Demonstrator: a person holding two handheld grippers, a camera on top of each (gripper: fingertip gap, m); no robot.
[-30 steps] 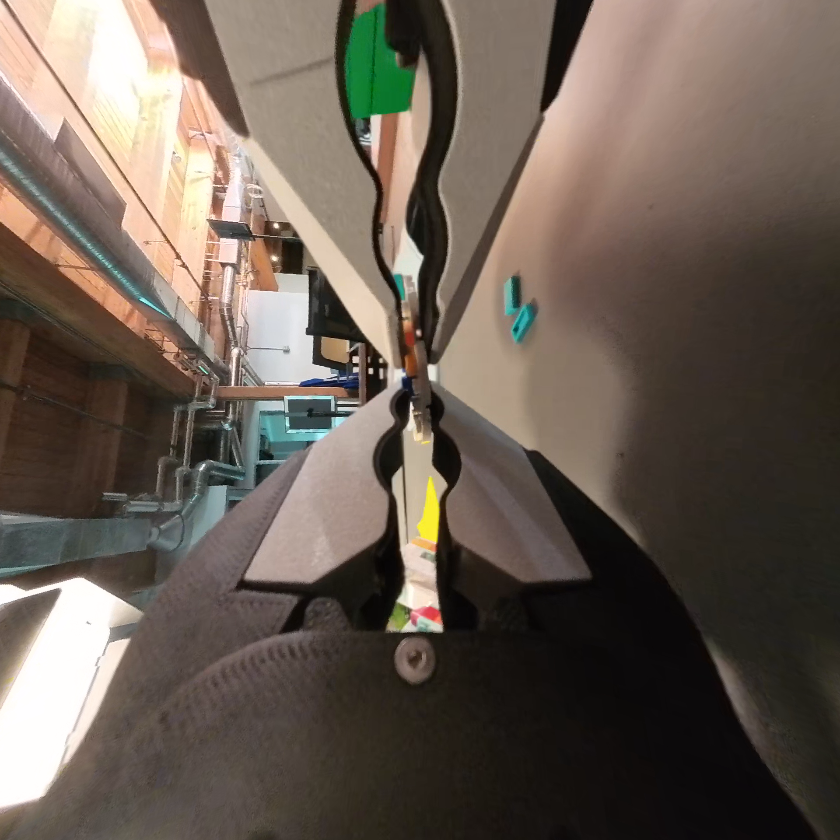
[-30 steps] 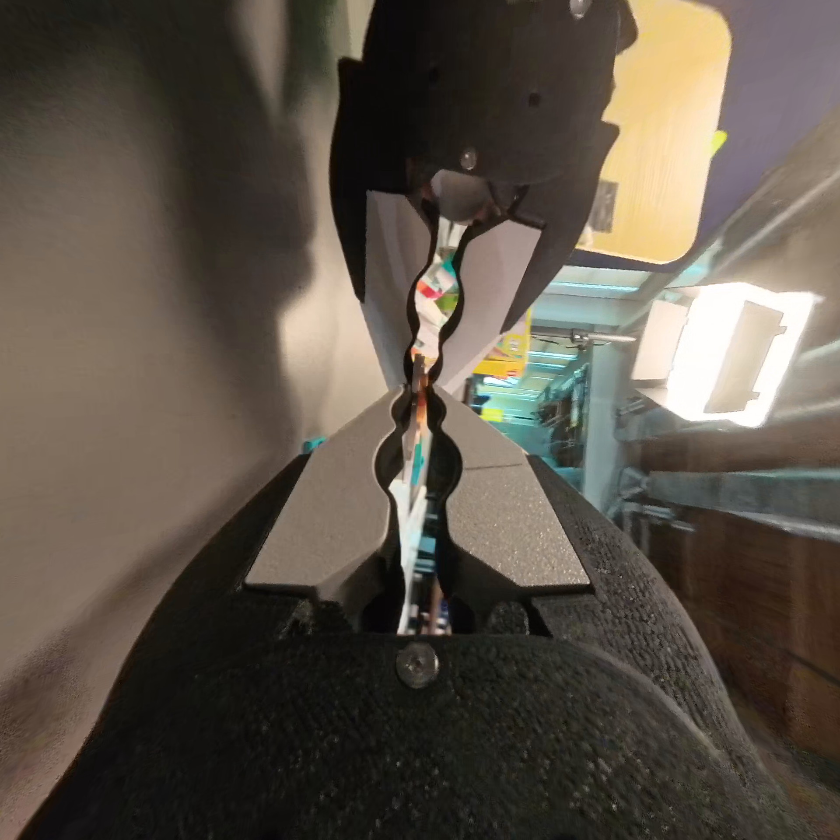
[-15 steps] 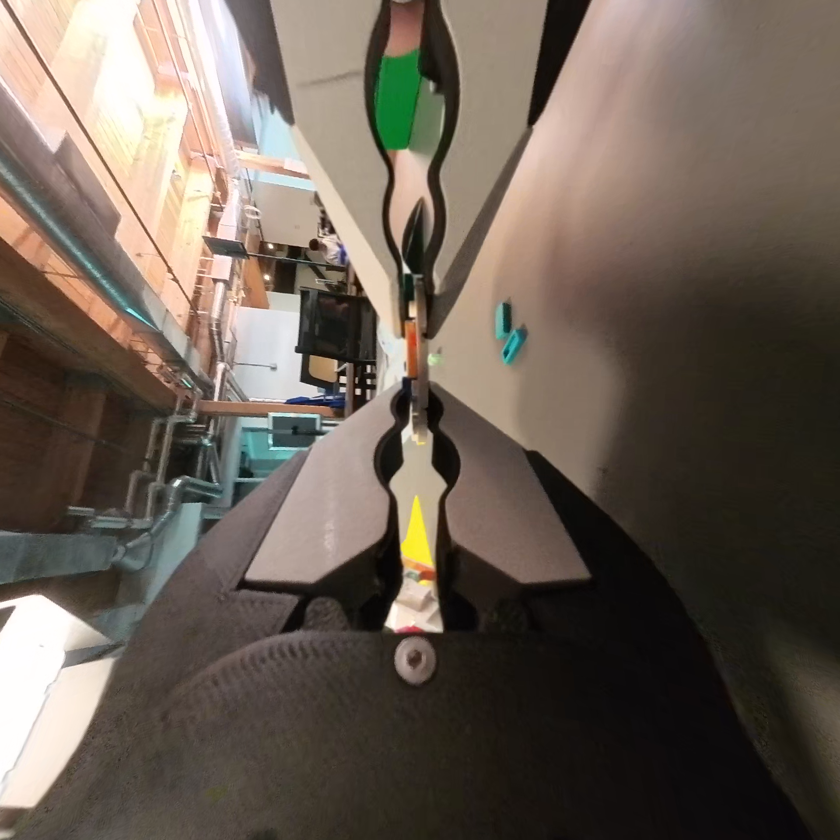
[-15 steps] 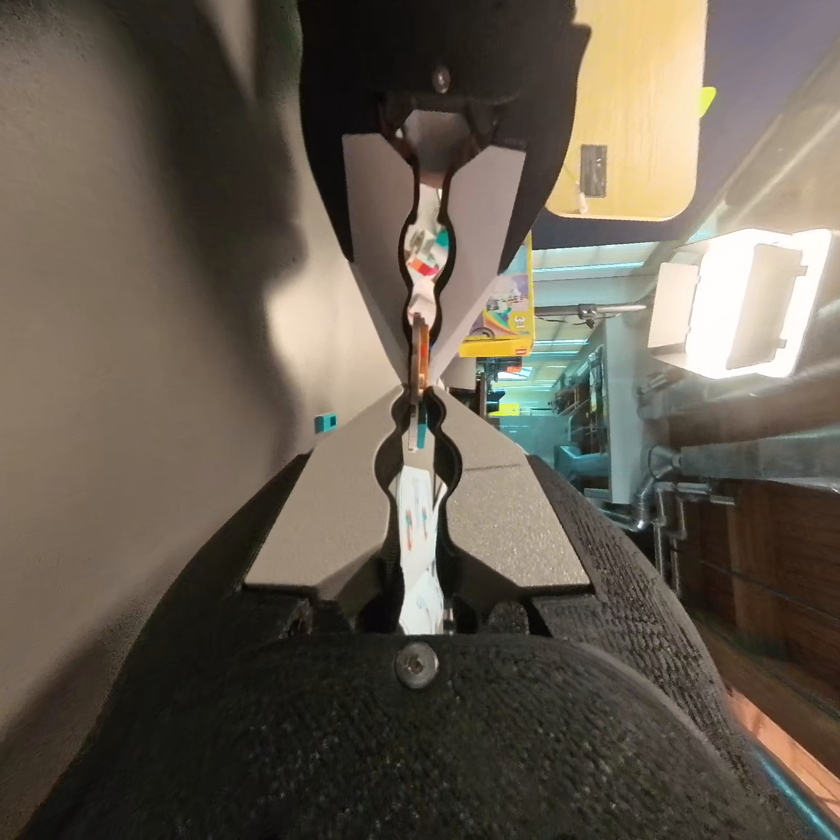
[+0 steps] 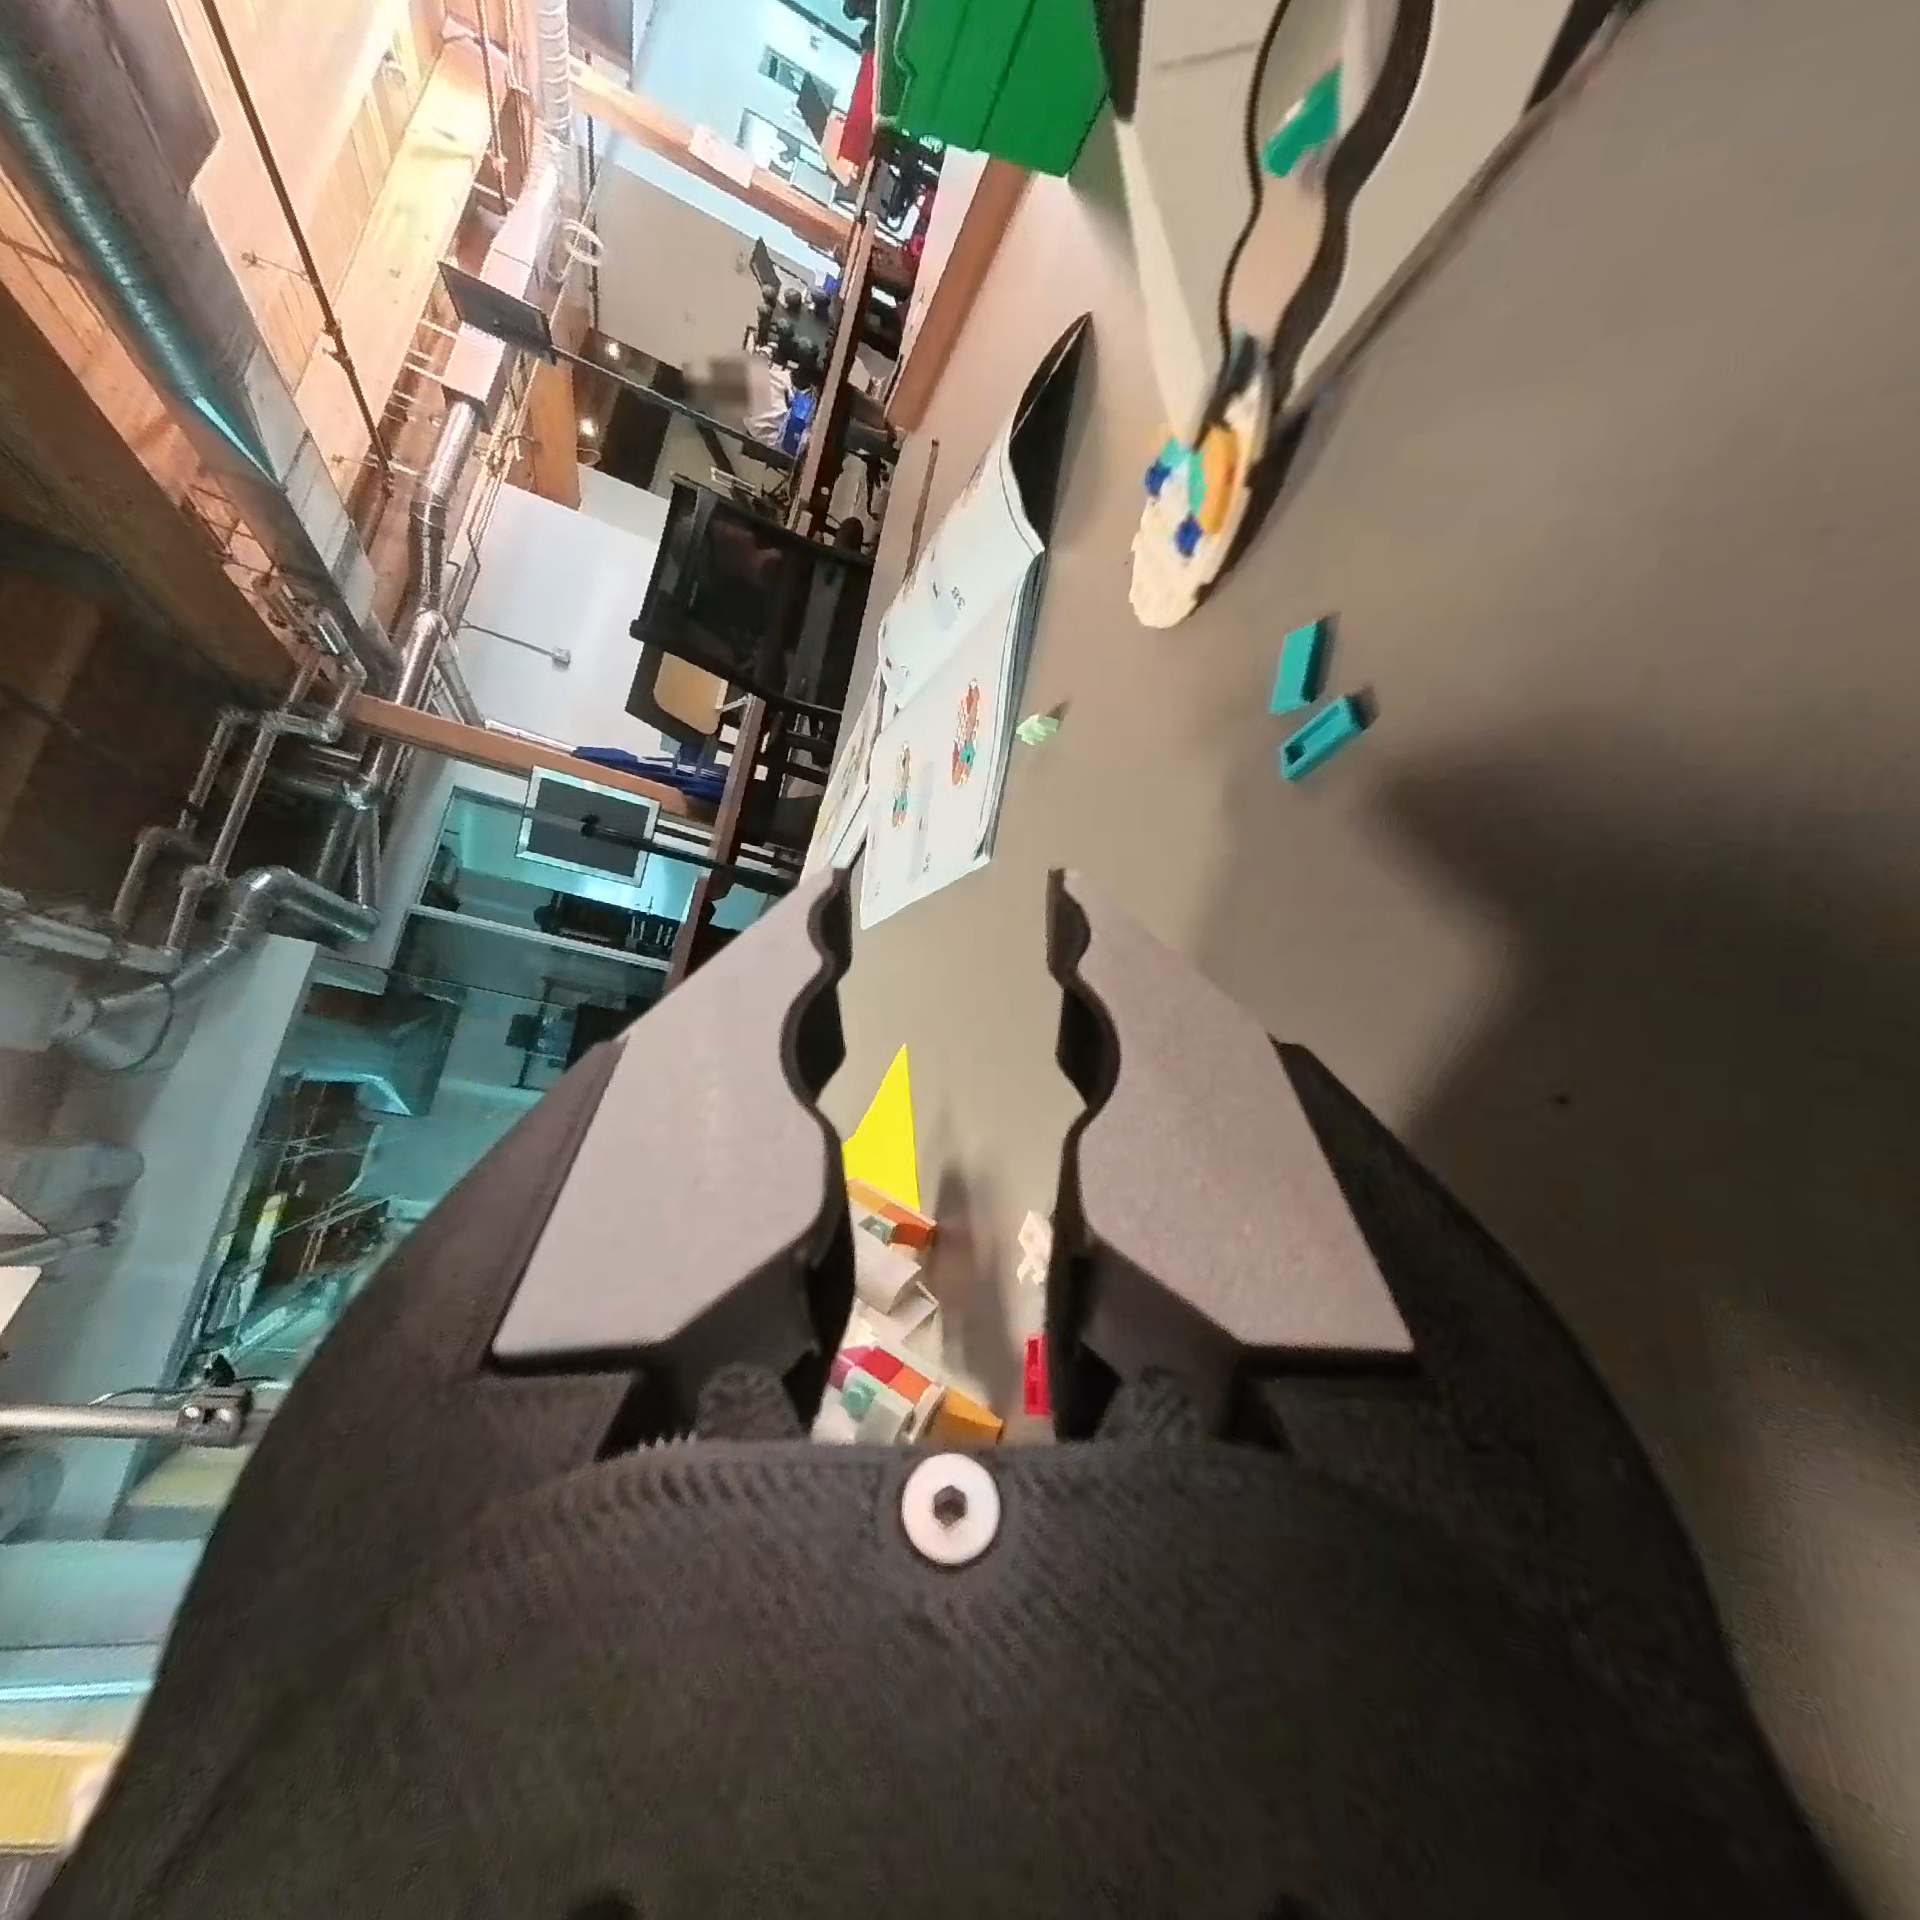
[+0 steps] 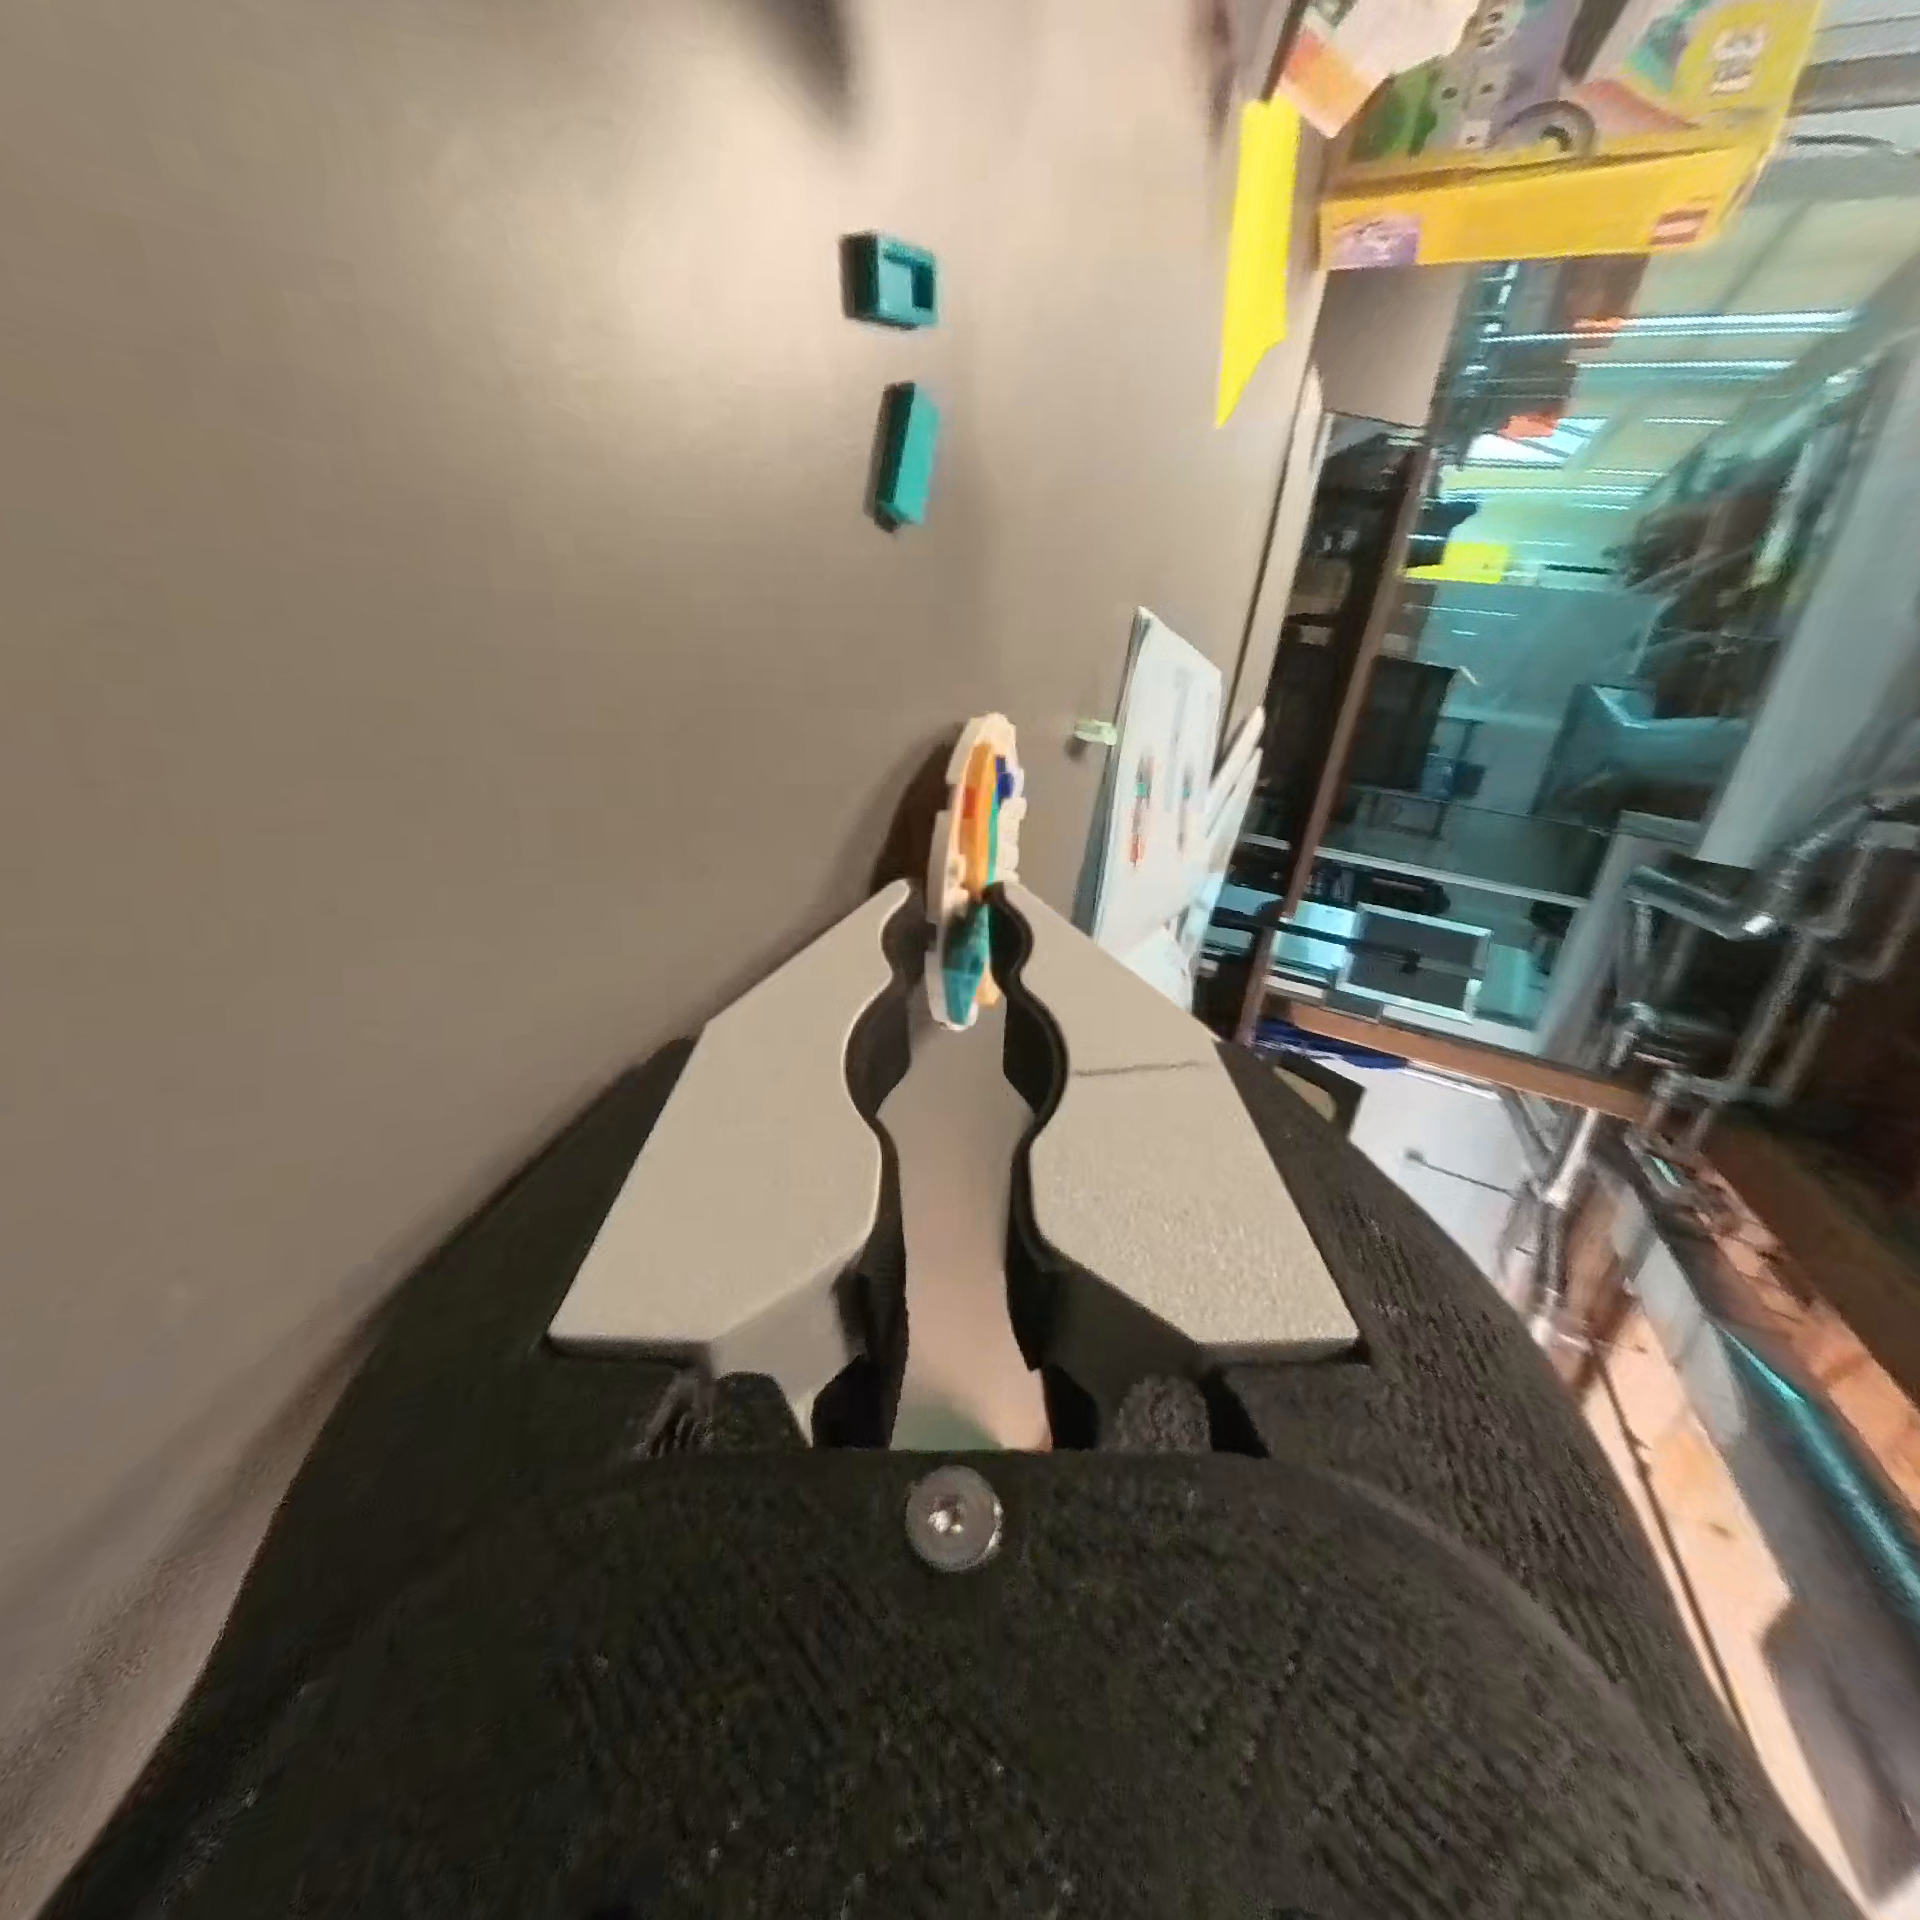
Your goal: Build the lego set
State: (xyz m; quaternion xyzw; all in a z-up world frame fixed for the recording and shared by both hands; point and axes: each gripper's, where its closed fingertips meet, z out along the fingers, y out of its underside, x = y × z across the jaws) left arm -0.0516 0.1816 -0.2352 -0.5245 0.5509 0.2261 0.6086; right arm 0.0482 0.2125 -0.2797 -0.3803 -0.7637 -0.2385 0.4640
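The lego build [image 6: 982,831] is a round white plate with orange, blue and teal pieces on it. My right gripper [image 6: 961,899] is shut on its edge and holds it on edge above the grey table [image 6: 468,520]. In the left wrist view the build [image 5: 1195,520] hangs from the right gripper [image 5: 1262,358] at the upper right. My left gripper [image 5: 945,899] is open and empty, well short of the build. Two loose teal bricks [image 5: 1311,707] lie on the table beside the build; they also show in the right wrist view [image 6: 899,364].
An open instruction booklet [image 5: 956,707] lies beyond the left fingers, with a small pale green piece [image 5: 1042,727] next to it. Loose bricks [image 5: 894,1392] and a yellow sheet [image 5: 883,1132] lie between the left fingers. A yellow lego box [image 6: 1538,135] and a green box [image 5: 987,73] stand at the table's ends.
My left gripper has opened, let go of the build and drawn back from it. The right gripper keeps hold of the build and has swung it away.
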